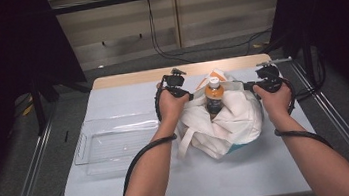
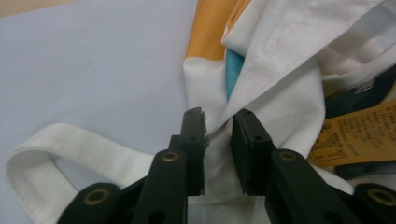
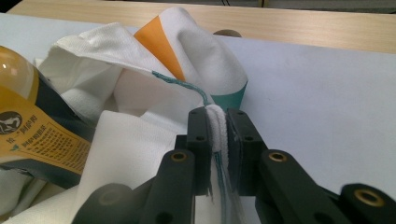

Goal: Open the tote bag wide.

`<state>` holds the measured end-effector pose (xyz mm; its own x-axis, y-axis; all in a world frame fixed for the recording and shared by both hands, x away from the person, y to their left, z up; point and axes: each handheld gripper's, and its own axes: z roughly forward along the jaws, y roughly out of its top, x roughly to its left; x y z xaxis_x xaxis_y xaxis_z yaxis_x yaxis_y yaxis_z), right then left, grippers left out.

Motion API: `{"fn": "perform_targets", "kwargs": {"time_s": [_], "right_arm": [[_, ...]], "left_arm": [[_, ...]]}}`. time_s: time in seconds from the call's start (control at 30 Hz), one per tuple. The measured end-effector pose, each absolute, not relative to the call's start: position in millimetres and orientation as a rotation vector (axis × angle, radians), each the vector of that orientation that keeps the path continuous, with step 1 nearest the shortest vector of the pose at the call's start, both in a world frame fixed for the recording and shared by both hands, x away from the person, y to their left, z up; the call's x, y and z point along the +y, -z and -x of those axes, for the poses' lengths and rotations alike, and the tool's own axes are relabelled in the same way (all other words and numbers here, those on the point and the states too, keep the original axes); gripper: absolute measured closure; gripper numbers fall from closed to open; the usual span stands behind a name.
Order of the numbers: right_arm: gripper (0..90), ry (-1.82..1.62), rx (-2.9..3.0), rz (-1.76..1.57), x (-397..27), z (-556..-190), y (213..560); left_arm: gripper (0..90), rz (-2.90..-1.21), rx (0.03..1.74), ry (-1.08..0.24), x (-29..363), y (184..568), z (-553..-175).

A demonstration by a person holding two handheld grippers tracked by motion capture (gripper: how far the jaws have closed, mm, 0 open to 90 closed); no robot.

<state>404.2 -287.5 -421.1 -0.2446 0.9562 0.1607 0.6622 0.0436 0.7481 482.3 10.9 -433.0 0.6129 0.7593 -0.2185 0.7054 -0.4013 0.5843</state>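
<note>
Centre of the counter (image 1: 126,91), the white bag (image 1: 232,116) holds a bottle (image 1: 214,95). Right gripper (image 3: 217,122), at the bag's three o'clock, clamps its rim. Left gripper (image 2: 218,122), at nine o'clock, has jaws slightly parted around a fold, not pinching. Next, probably: close left, spread the mouth.

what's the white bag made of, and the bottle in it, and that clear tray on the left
Bag: looks like woven cotton or canvas, matte; a twill weave shows in the left gripper view.
Bottle: probably clear plastic, glossy, with a white cap and printed label.
Tray: clear hard plastic, likely acrylic; see-through with bright glints.
</note>
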Motion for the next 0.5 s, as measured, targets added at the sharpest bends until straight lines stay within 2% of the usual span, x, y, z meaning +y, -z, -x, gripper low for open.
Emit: {"fn": "perform_targets", "kwargs": {"time_s": [0.07,0.17,0.5], "right_arm": [[81.3,-1.036,1.95,-1.625,-287,-405,422],[81.3,-1.039,1.957,-1.633,-288,-406,423],[81.4,-1.023,1.954,-1.688,-292,-407,436]], "left_arm": [[80.9,-2.218,1.142,-0.115,11,431,-483],[85.8,-2.168,1.174,-0.124,17,426,-486],[87.1,-2.072,1.205,-0.124,27,425,-491]]}}
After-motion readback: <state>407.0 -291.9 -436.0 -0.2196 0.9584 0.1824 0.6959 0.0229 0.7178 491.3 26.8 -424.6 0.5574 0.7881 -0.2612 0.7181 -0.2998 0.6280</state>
